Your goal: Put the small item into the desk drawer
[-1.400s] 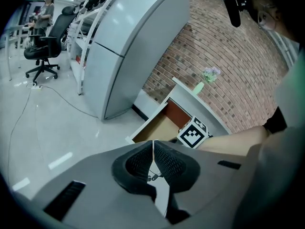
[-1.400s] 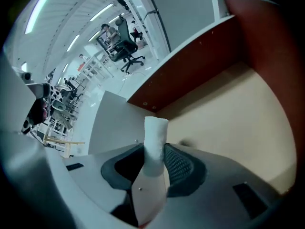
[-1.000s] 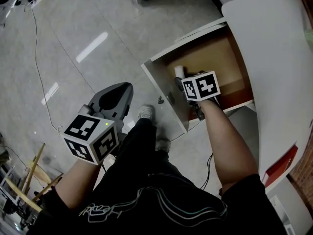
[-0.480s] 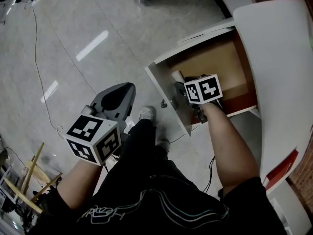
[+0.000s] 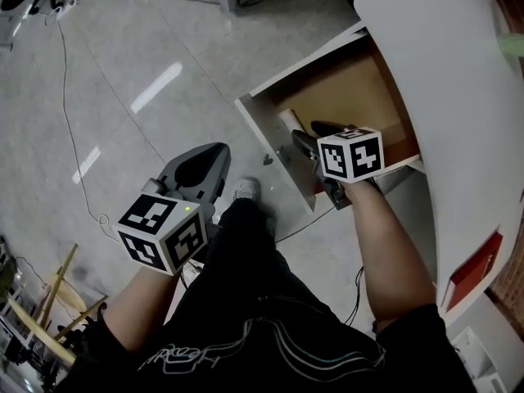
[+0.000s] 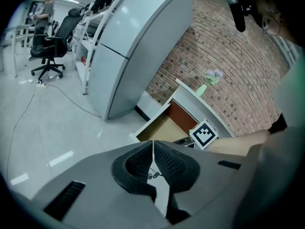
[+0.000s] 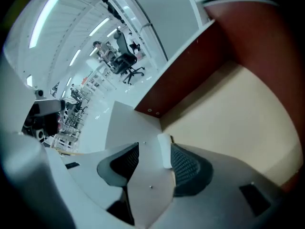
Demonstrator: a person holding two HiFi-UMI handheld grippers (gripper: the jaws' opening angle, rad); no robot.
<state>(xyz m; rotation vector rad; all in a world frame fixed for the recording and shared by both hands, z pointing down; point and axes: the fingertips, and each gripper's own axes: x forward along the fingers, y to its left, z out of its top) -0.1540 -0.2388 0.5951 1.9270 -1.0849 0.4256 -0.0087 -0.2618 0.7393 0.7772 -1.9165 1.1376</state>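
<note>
The desk drawer [image 5: 270, 150] stands pulled out under the white desk top [image 5: 442, 80], its wooden floor showing. A small white item [image 5: 289, 121] lies inside, against the white front panel. My right gripper [image 5: 304, 137] reaches into the drawer just behind it. In the right gripper view the small white item [image 7: 164, 151] sits between the opening jaws of the right gripper [image 7: 155, 149], close beside the right pad [image 7: 186, 168], with a wide gap to the left pad. My left gripper [image 5: 201, 162] hangs over the floor at lower left. The left gripper [image 6: 152, 159] has its pads together on nothing.
A thin cable [image 5: 74, 129] runs across the pale tiled floor. Wooden sticks [image 5: 41, 309] lie at the lower left. The person's shoe [image 5: 244, 188] is just below the drawer front. An office chair [image 6: 52, 46] and a tall grey cabinet [image 6: 138, 46] stand beyond.
The right gripper's jaws have spread wider and let go of the small white item, which stays by the drawer's front panel. The left gripper has barely moved.
</note>
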